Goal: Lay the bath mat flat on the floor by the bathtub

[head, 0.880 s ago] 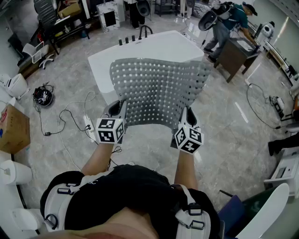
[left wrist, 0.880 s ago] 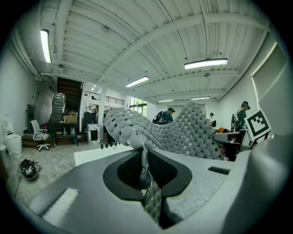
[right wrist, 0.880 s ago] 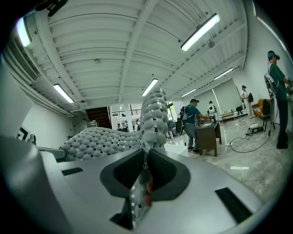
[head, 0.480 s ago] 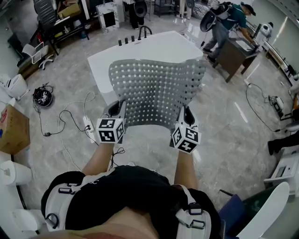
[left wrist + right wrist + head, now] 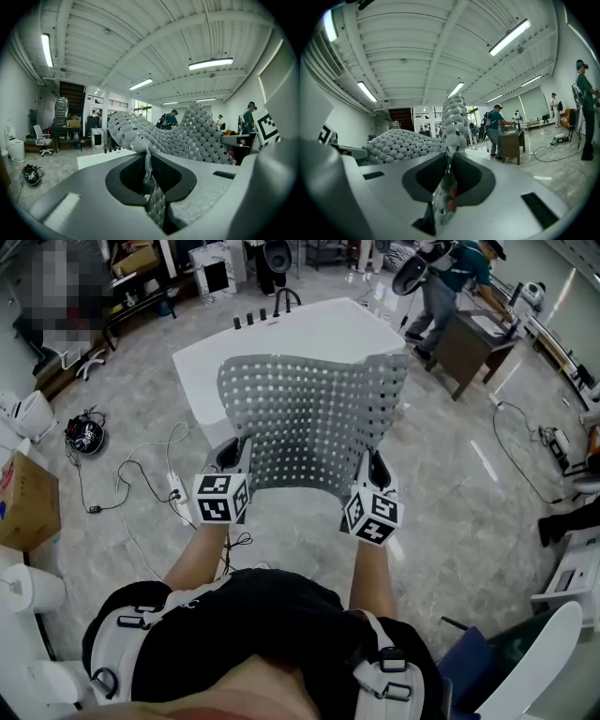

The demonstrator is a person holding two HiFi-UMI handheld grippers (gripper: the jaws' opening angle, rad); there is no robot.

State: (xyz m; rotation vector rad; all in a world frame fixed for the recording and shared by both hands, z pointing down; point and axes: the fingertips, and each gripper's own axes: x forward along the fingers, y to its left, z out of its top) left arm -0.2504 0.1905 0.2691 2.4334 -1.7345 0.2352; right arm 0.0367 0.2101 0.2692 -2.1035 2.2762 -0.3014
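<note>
Grey floor (image 5: 450,512) carries white bathtub (image 5: 300,329) (cardboard box (image 5: 23,502) well apart).

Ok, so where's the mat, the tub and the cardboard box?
mat (image 5: 314,423), head view, middle of the grey holey sheet.
tub (image 5: 309,329), head view, its white top behind the mat.
box (image 5: 23,507), head view, brown side at the left edge.

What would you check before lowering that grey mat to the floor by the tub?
1. Left gripper shut on near edge of bath mat: ok.
2. Right gripper shut on that edge too: ok.
3. Mat spread open between them: ok.
4. Floor beside the bathtub, under the mat, free: cannot tell, hidden.
5. Power strip clear of the landing spot: not ok, it lies close at left.
</note>
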